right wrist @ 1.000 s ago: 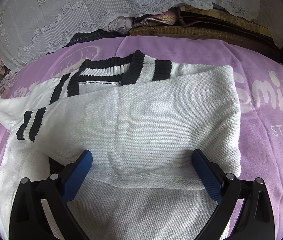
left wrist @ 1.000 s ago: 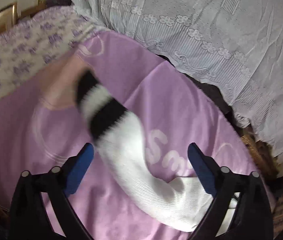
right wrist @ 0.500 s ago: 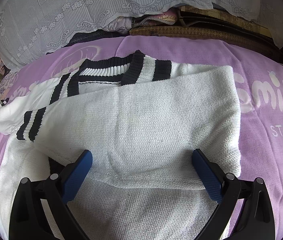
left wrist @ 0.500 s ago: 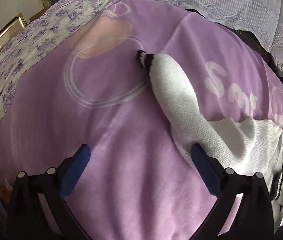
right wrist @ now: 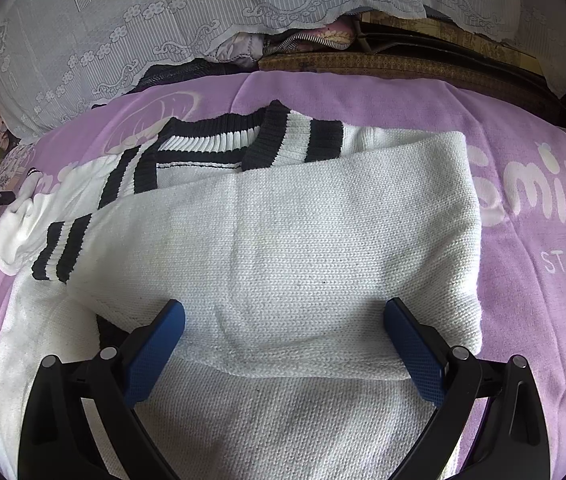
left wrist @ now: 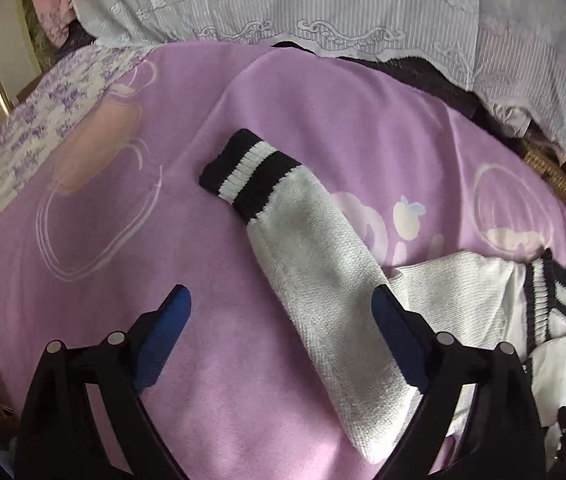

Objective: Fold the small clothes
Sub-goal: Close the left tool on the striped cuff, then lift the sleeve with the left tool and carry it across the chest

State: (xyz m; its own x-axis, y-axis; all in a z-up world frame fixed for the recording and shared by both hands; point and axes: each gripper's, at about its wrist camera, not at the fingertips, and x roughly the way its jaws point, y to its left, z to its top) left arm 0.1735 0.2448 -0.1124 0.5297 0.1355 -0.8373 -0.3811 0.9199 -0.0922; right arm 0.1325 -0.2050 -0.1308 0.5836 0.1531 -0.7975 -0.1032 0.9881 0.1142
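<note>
A white knit sweater (right wrist: 283, 220) with black-striped collar and cuffs lies on the purple blanket (right wrist: 523, 320), one sleeve folded across its body. My right gripper (right wrist: 283, 307) hovers open over the folded part, with nothing pressed between its pads. In the left wrist view the other sleeve (left wrist: 315, 248) stretches out flat across the blanket (left wrist: 123, 360), its striped cuff (left wrist: 249, 170) pointing away. My left gripper (left wrist: 279, 298) straddles this sleeve with its jaws closing. The right finger lies over the sleeve's edge and the left finger stands apart over bare blanket.
A white lace cover (left wrist: 323, 0) drapes over bedding along the far side. A floral sheet (left wrist: 23, 140) borders the blanket on the left. A brown woven mat (right wrist: 403, 64) and bundled clothes lie behind the sweater.
The sleeve, blurred in mid-air a second ago, now lies flat on the blanket. My left gripper has come down close over it and its jaws have narrowed a little. The right gripper has not moved.
</note>
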